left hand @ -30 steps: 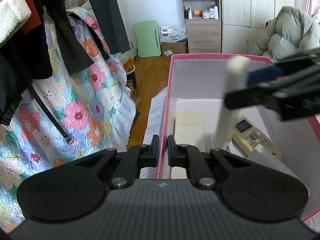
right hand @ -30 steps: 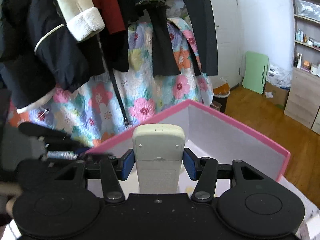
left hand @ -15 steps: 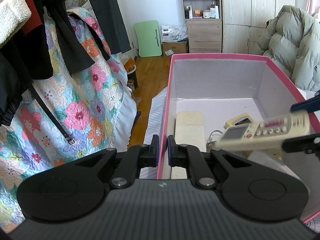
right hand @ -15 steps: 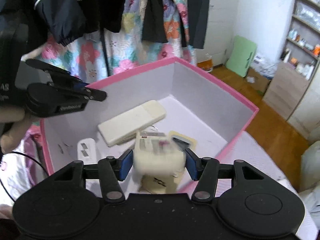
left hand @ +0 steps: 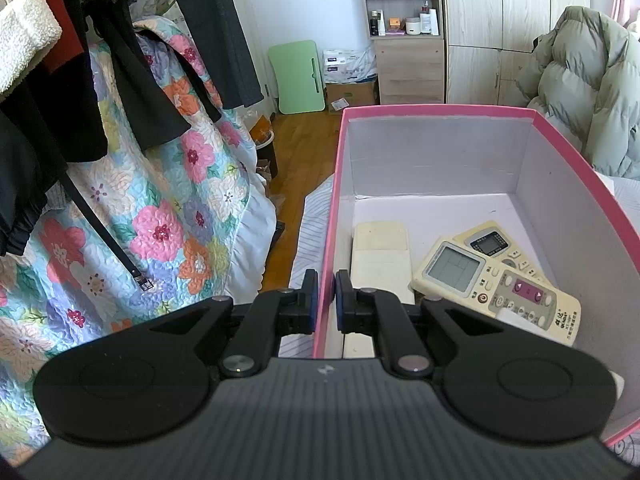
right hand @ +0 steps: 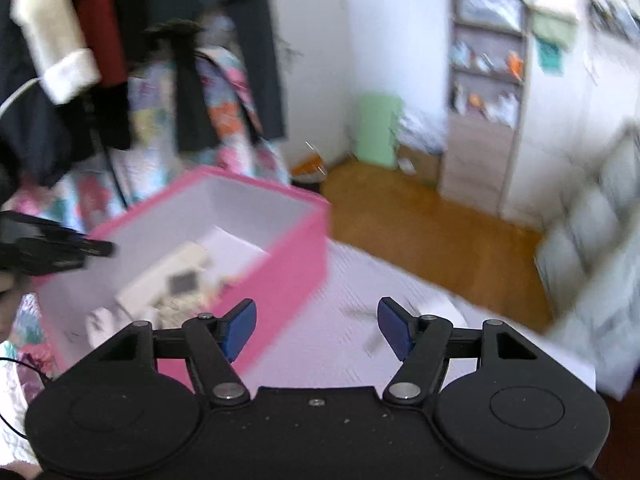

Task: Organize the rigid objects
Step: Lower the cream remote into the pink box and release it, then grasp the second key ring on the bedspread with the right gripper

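A pink box [left hand: 438, 110] with white inner walls stands on the bed. My left gripper [left hand: 326, 294] is shut on its left wall. Inside lie a cream remote with a grey screen and pink buttons [left hand: 496, 286], a second cream remote [left hand: 490, 242] partly under it, and a plain cream remote [left hand: 382, 254] along the left wall. In the blurred right wrist view the box [right hand: 288, 268] is at the left with the remotes [right hand: 168, 284] inside. My right gripper [right hand: 316, 330] is open and empty, to the right of the box over the white bedspread [right hand: 360, 288].
Dark clothes and a floral quilt [left hand: 160, 208] hang left of the box. A grey puffer jacket [left hand: 588, 92] lies behind it at the right. Wooden floor [left hand: 308, 140], a green board [left hand: 298, 76] and a shelf cabinet [left hand: 408, 40] are beyond.
My right gripper carried the screen remote into the box, let it go on top of the other remote, opened, and pulled away to the right. My left gripper kept hold of the box wall.
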Action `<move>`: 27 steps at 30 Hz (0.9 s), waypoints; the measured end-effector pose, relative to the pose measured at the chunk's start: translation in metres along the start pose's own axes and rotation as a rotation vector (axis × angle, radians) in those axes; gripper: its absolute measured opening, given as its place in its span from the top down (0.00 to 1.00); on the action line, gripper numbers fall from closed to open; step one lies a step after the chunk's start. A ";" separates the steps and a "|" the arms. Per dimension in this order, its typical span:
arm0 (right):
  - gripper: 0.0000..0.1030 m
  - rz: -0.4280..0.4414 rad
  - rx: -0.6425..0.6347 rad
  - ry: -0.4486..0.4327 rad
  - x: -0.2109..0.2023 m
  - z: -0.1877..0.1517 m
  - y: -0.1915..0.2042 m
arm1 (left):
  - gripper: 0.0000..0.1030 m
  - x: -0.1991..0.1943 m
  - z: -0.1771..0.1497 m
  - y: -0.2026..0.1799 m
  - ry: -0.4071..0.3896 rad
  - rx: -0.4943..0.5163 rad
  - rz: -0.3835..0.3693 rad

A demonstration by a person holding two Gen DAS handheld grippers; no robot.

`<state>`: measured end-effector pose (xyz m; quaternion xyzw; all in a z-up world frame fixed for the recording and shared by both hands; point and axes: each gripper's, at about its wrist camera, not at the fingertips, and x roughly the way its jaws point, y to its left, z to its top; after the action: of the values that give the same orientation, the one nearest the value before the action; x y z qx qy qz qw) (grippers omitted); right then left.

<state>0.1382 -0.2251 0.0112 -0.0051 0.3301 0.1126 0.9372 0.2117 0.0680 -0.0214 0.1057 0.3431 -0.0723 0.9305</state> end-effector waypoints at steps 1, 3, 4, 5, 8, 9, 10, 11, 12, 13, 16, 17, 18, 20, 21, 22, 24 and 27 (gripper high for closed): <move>0.30 -0.002 0.031 0.019 0.003 -0.005 -0.010 | 0.92 0.000 0.000 0.000 0.000 0.000 0.000; 0.30 -0.015 0.085 0.062 0.010 -0.015 -0.025 | 0.93 0.000 0.000 0.000 0.001 -0.003 -0.003; 0.30 -0.021 0.106 0.074 0.013 -0.019 -0.032 | 0.93 0.000 0.000 0.001 0.003 -0.003 -0.004; 0.30 -0.022 0.125 0.081 0.016 -0.024 -0.036 | 0.93 0.001 0.000 0.001 0.004 -0.002 -0.003; 0.30 -0.011 0.177 0.105 0.030 -0.033 -0.046 | 0.92 0.001 0.000 0.001 0.005 0.002 0.000; 0.30 -0.013 0.187 0.107 0.033 -0.036 -0.048 | 0.92 0.001 0.000 0.002 0.006 0.002 0.000; 0.30 -0.016 0.190 0.110 0.038 -0.038 -0.048 | 0.92 0.002 -0.001 0.003 0.006 0.001 0.000; 0.31 -0.020 0.193 0.110 0.043 -0.040 -0.047 | 0.92 0.002 -0.001 0.003 0.005 0.000 0.000; 0.31 -0.024 0.196 0.110 0.049 -0.040 -0.046 | 0.92 0.002 -0.001 0.002 0.005 0.002 0.000; 0.31 -0.024 0.199 0.110 0.056 -0.040 -0.046 | 0.92 0.001 0.000 0.002 0.005 0.002 0.000; 0.33 0.006 0.228 0.104 0.075 -0.038 -0.048 | 0.92 0.001 0.000 0.002 0.006 0.002 0.000; 0.35 0.010 0.235 0.099 0.083 -0.036 -0.049 | 0.92 0.001 0.000 0.001 0.006 0.002 0.000; 0.36 0.007 0.237 0.097 0.090 -0.035 -0.049 | 0.92 0.001 -0.001 0.002 0.005 0.003 0.000; 0.38 -0.013 0.238 0.095 0.105 -0.033 -0.049 | 0.92 0.001 -0.001 0.002 0.005 0.002 -0.002; 0.38 -0.022 0.241 0.094 0.111 -0.032 -0.049 | 0.92 0.001 0.000 0.001 0.005 0.004 0.000; 0.38 -0.030 0.249 0.094 0.117 -0.031 -0.050 | 0.92 0.002 -0.001 0.001 0.005 0.005 0.000; 0.38 -0.046 0.255 0.103 0.127 -0.028 -0.050 | 0.92 0.002 -0.001 0.001 0.005 0.002 -0.001; 0.39 -0.073 0.273 0.090 0.136 -0.025 -0.049 | 0.92 0.003 -0.001 0.000 0.004 0.003 -0.002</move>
<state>0.2359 -0.2463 -0.0963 0.1056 0.3838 0.0322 0.9168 0.2130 0.0681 -0.0243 0.1067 0.3449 -0.0735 0.9297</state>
